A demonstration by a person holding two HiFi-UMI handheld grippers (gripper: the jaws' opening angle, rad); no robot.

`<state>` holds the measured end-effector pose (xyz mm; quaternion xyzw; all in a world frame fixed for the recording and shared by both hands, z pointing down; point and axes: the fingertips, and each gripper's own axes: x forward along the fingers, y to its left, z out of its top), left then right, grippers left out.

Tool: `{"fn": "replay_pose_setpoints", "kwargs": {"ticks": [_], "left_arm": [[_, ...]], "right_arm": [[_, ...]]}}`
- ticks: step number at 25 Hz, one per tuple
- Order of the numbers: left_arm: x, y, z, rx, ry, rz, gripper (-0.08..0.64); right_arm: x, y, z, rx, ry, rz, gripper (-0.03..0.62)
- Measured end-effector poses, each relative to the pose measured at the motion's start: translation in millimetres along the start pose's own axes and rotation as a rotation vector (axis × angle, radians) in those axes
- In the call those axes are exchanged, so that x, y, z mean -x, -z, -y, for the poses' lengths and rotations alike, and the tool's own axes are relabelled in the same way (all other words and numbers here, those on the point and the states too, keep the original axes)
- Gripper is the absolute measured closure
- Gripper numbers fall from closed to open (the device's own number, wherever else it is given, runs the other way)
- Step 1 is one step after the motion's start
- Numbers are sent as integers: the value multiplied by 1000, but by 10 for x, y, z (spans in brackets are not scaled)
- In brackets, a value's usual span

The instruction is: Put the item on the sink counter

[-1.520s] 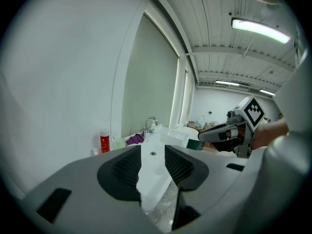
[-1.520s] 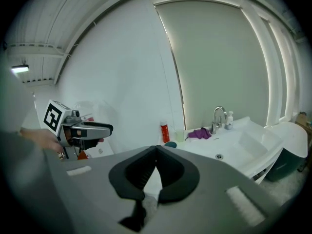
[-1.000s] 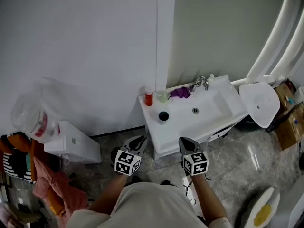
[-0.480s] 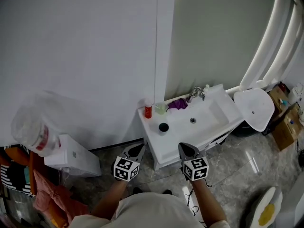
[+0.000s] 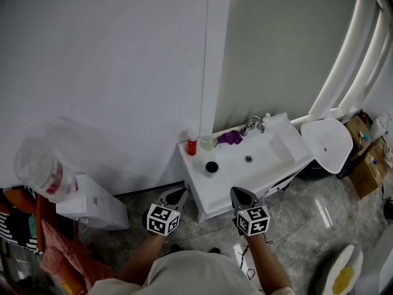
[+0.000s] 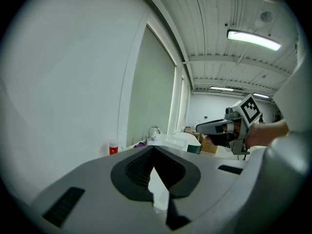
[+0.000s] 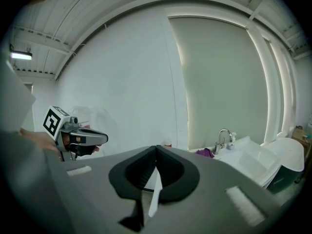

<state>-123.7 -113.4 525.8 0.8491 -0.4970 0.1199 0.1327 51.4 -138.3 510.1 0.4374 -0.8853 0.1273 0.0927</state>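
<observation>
**Left tool** (image 5: pixel 178 193): jaws together, nothing between them. Held low at the near edge, just left of the worktop's near left corner, pointing toward the wall.

**Right tool** (image 5: pixel 239 193): jaws together, nothing between them. Held beside the left tool, well apart from it, over the worktop's near edge.

**Worktop** (image 5: pixel 228 163): white sink counter, set askew against the far wall, with a basin (image 5: pixel 270 145) on its right half and a chrome tap (image 5: pixel 253 125) at the far rim.

**Small things on the worktop:**
- Red bottle (image 5: pixel 192 144) with a white cap, upright at the far left corner.
- Pale green cup (image 5: pixel 208 142), just right of the bottle.
- Purple cloth (image 5: pixel 230 137), bunched between the cup and the tap.
- Dark round item (image 5: pixel 211 166), alone on the left part, nearer than the cup.

Which of these is the task's item cannot be told; none is held, and all rest on the worktop.

**Surroundings:**
- White oval panel (image 5: pixel 334 143) beside the worktop's right end.
- Cardboard boxes (image 5: pixel 368 168) at the far right.
- White box unit (image 5: pixel 92 201) on the grey marbled floor (image 5: pixel 307 214), to the left.
- Clear plastic bag (image 5: pixel 46 158) above the box unit.
</observation>
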Motion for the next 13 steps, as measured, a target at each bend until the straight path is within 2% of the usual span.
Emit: {"fn": "replay_pose_setpoints", "kwargs": {"ticks": [6, 13], "left_arm": [[-5, 64, -80, 39, -16, 11, 552], [32, 109, -118, 41, -10, -4, 552]], "right_arm": [[-11, 41, -60, 17, -23, -25, 581], [-7, 32, -30, 12, -6, -27, 581]]}}
